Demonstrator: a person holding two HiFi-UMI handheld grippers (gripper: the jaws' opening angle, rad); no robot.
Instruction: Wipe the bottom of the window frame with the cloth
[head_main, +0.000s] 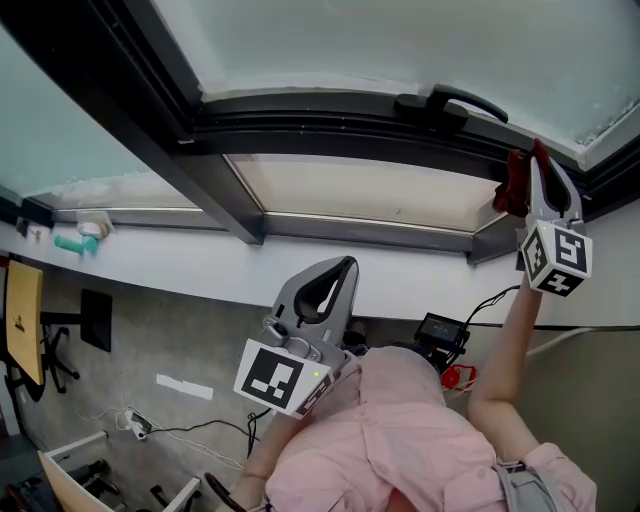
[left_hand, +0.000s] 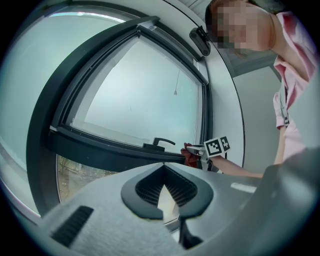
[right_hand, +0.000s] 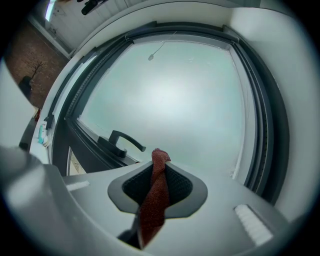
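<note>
Dark window frame, one handle, right gripper fingers clamping one red cloth, left gripper fingers closed, empty

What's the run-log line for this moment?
right tool: shut on red cloth, at right end of window frame | left tool: shut, empty, held low

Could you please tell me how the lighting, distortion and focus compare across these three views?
Head view: even daylight, the frosted pane bright, and the lines of the dark window frame nearly straight. Left gripper view: heavy fisheye bows the frame into arcs, the corners go black, and the left tool looks slightly soft up close. Right gripper view: the same fisheye, the pane glows pale, and the red cloth is crisp in the right tool.
</note>
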